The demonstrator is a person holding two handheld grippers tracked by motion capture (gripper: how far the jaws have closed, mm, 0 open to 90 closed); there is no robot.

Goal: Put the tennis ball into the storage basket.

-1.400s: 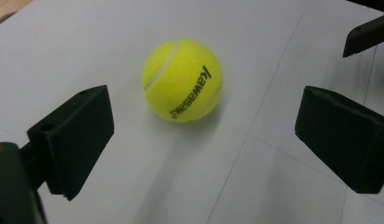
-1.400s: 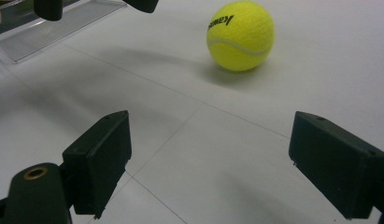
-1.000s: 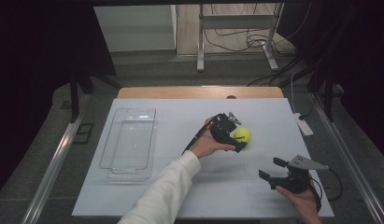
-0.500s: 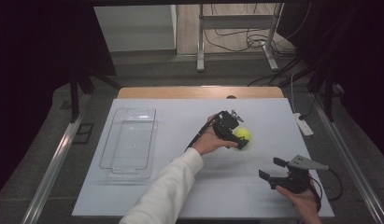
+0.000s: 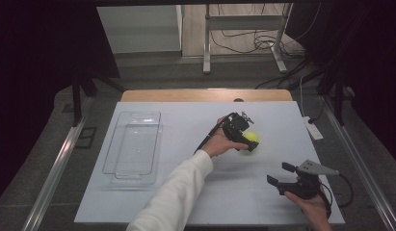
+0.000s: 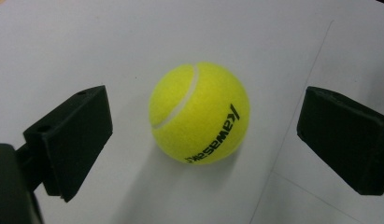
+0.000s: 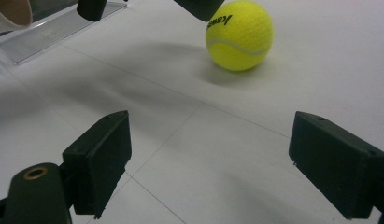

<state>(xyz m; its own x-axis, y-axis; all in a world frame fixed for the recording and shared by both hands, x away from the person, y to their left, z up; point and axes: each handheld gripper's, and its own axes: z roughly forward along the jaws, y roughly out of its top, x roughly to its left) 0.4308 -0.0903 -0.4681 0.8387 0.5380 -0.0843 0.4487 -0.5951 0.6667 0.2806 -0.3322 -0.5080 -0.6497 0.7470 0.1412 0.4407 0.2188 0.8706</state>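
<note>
High view: white surface (image 5: pixel 186 192) on a wooden top, grey floor around it, dark curtains at both sides, metal stand legs and cables beyond the far edge. Clear tray (image 5: pixel 133 147) near the left edge. Yellow tennis ball (image 5: pixel 252 139) right of centre, toward the far edge; left gripper (image 5: pixel 244 137) over it. Right gripper (image 5: pixel 280 175) near the near right corner, jaws wide.

Left gripper view: ball between wide jaws, touching neither, resting on the surface.

Right gripper view: jaws wide, empty; ball well ahead.
</note>
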